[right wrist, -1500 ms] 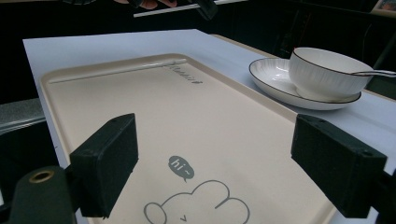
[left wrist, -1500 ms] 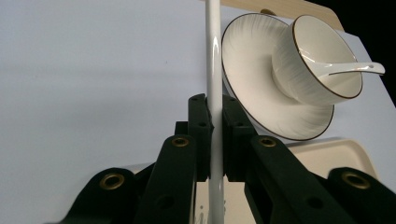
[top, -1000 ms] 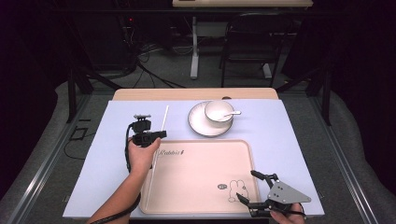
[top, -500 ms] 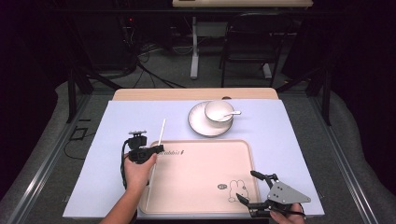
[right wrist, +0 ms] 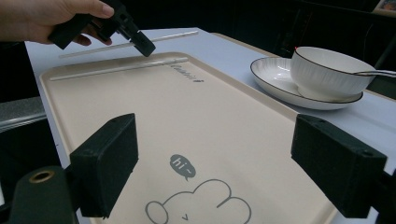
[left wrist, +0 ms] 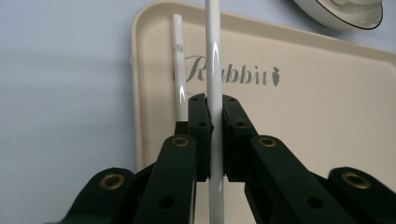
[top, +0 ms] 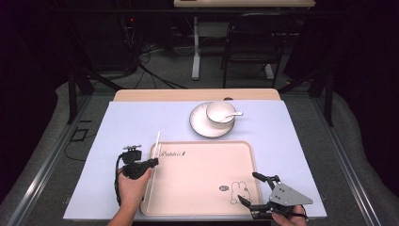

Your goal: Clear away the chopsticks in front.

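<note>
Pinching white chopstick (left wrist: pixel 214 70), left gripper (left wrist: pixel 212 116) fingers over tray (left wrist: pixel 327 116) edge (right gripper (right wrist: pixel 215 158) fingers spread).

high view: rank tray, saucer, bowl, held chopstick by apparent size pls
1. tray, by far the largest.
2. saucer.
3. bowl.
4. chopstick in the left hand-held gripper: about as long as the bowl is wide, but very thin, so smallest in area.
</note>
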